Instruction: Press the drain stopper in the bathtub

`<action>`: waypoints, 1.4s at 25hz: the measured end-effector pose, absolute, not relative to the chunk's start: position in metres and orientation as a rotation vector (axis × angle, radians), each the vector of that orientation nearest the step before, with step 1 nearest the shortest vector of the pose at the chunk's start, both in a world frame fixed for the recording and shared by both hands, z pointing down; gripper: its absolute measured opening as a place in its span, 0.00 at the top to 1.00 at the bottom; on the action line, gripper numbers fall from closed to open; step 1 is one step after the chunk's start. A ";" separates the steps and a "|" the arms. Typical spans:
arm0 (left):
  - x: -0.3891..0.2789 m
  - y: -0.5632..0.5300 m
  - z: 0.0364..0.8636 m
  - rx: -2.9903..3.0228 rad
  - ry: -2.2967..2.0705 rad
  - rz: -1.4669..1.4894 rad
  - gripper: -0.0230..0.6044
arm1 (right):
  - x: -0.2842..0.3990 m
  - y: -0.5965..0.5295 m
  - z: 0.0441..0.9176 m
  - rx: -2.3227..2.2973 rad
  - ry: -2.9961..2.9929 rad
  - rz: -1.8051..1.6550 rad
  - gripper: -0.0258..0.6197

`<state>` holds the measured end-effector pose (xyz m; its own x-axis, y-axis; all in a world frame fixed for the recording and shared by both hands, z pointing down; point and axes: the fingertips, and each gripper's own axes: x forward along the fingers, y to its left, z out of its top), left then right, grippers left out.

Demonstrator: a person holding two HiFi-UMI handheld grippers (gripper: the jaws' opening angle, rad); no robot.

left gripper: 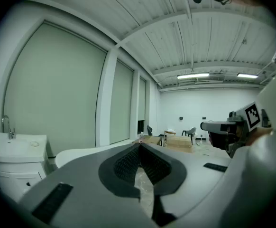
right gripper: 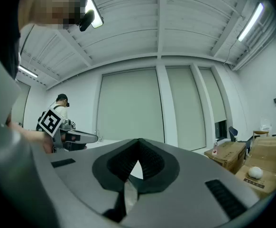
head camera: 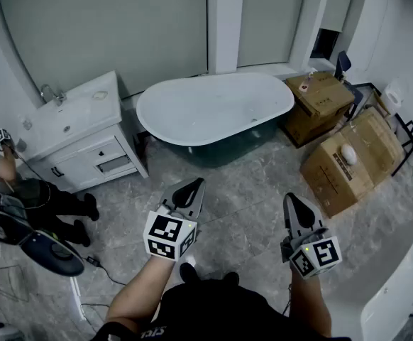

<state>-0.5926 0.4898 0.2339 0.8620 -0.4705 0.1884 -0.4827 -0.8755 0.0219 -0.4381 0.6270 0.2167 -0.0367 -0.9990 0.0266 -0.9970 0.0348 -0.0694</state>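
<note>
On the stone floor in the head view, the smooth white oval bathtub (head camera: 213,109) is sitting well apart from the left gripper (head camera: 189,188) and right gripper (head camera: 295,203). Its drain stopper is too small to see. The left gripper view is showing ribbed black jaws touching, empty, under ceiling lights (left gripper: 193,75). The right gripper view's jaws are touching too.

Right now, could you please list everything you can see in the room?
bathtub: one, white with dark outside, centre by the far wall
vanity with sink: one, white, left of the bathtub
cardboard boxes: at least two, brown, right of the bathtub
round object: one, white, on the nearer box
other person: one, dark clothes, far left
left gripper: one, grey, low centre, jaws shut, empty
right gripper: one, grey, low right, jaws shut, empty
</note>
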 end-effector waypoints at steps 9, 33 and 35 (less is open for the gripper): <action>-0.575 0.507 0.242 2.940 -0.736 0.303 0.94 | -0.415 0.653 0.221 -2.192 2.198 -0.128 0.94; -0.486 0.552 0.257 2.967 -0.600 0.317 0.94 | -0.347 0.710 0.242 -2.223 2.092 -0.251 0.94; -0.473 0.537 0.262 2.960 -0.586 0.309 0.94 | -0.338 0.698 0.245 -2.241 2.086 -0.265 0.94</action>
<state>-0.4734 0.5371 0.2618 0.9050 -0.3646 0.2193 -0.3867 -0.9198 0.0666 -0.3378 0.6977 0.2448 0.0649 -0.9947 0.0794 -0.9830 -0.0775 -0.1667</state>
